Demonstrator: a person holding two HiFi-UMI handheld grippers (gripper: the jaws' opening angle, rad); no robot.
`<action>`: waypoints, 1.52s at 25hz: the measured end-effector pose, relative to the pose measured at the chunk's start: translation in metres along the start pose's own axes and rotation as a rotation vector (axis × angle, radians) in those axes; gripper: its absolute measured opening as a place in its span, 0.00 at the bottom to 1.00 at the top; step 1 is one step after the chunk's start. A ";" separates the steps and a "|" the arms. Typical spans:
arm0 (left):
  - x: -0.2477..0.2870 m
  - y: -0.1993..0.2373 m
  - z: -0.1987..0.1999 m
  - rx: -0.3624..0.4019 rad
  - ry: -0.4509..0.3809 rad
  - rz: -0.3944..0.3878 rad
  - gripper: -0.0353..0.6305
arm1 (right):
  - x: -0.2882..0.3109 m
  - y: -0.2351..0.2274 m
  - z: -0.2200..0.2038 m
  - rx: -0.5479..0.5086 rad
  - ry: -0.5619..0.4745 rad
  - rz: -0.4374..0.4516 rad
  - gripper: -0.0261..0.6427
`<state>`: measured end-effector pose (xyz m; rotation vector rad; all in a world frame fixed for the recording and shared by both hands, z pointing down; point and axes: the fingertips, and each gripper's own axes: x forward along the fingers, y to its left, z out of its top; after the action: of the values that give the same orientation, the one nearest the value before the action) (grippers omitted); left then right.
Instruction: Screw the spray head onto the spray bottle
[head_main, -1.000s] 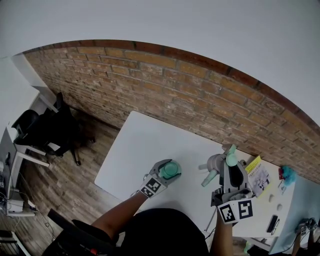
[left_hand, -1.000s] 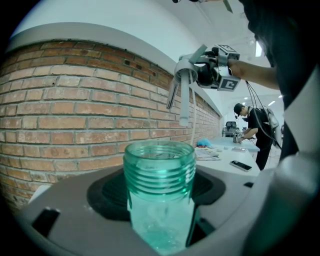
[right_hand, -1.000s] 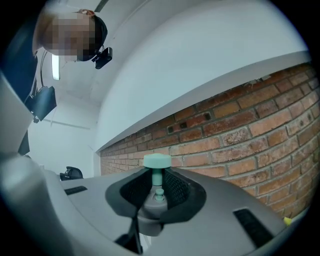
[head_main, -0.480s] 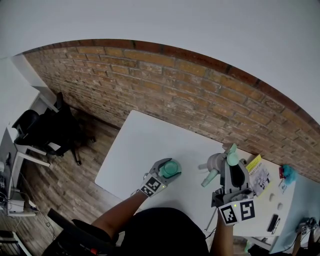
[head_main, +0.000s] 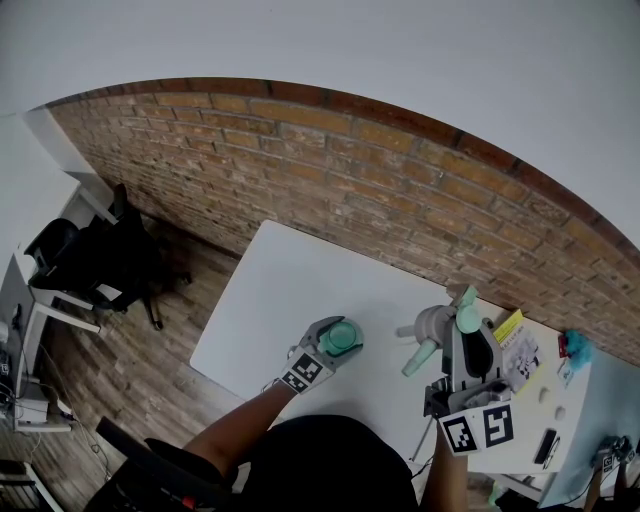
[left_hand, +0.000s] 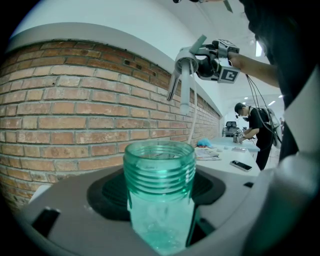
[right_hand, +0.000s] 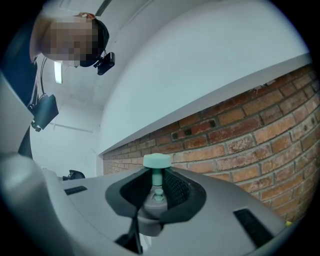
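"What has the left gripper got?"

"It's clamped on the green bottle, which is upright with its threaded mouth uncovered. Its own camera shows the threads up close. From above you only get a green ring between the jaws."

"And the right gripper?"

"That's closed on the spray head. Its own camera catches just a mint knob and a grey stem pinched between the pads. The head view shows the trigger hanging down too."

"Are they touching?"

"No. The spray head is held to the right of the bottle, apart from it, over the near side of the white table."

"Anything further off?"

"Only the left gripper's camera shows a phone on the table and a person at the far end, by the brick wall."
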<state>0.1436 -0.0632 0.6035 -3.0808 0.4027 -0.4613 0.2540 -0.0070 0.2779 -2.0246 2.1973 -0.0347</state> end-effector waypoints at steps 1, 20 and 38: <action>0.000 0.000 0.000 -0.001 0.000 0.000 0.54 | 0.000 0.001 0.001 -0.003 0.000 0.001 0.14; -0.001 0.001 -0.001 0.001 0.005 -0.006 0.54 | -0.004 0.000 0.013 0.070 -0.032 -0.007 0.14; -0.001 0.001 -0.001 0.003 0.007 -0.004 0.54 | -0.005 -0.002 0.026 0.116 -0.074 0.003 0.14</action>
<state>0.1421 -0.0642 0.6040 -3.0788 0.3965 -0.4724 0.2595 0.0005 0.2534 -1.9292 2.1023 -0.0834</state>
